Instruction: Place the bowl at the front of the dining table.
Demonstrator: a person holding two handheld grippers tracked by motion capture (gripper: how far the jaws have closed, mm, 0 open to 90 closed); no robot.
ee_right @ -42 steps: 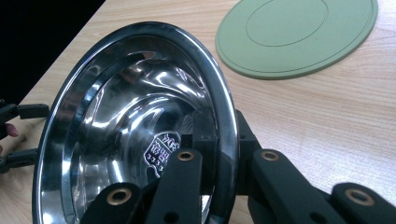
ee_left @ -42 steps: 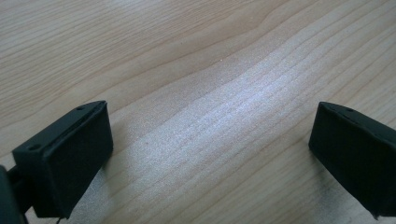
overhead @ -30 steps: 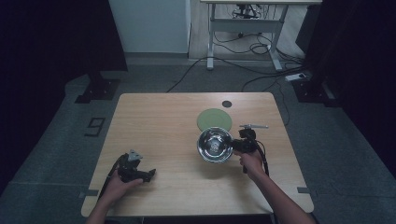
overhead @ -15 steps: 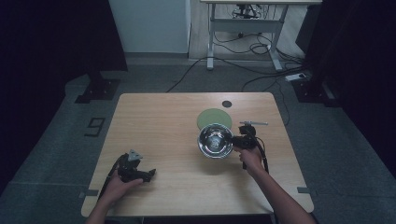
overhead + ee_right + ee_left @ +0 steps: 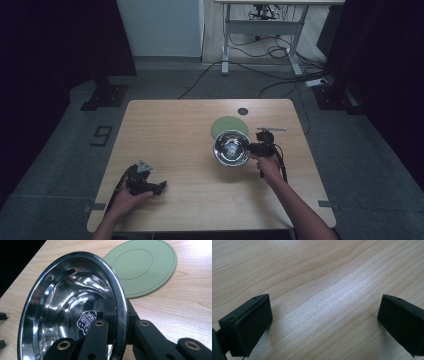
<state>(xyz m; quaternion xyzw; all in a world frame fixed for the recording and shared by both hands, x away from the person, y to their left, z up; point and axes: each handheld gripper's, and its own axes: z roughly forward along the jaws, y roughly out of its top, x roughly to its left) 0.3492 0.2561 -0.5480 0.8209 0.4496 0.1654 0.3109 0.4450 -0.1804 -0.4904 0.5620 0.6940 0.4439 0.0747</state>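
Grippers sit far apart on the table (image 5: 170,125), one at each side of the high view. At the left, the left gripper (image 5: 161,187) lies low on the wood in the person's left hand (image 5: 131,199), its grey plate on top, nothing near its tips. From above its jaws are too small to judge; the left gripper view settles it: the two black pads (image 5: 247,327) stand spread wide, with bare wood grain between them and nothing touching either.

Further right, the bowl (image 5: 232,148) hangs at the tip of the right gripper (image 5: 251,148), with the right hand (image 5: 269,167) behind it. The high view shows the bowl round and shiny, overlapping the near edge of the mat (image 5: 226,125). The right gripper view gives what the high one cannot: the jaws are pinched on the rim of the bowl (image 5: 75,310), one inside, one outside, and the bowl is tilted up on edge rather than lying flat. Beyond the rim, ahead of the jaws, the mat (image 5: 145,267) lies flat on the wood, apart from the bowl.
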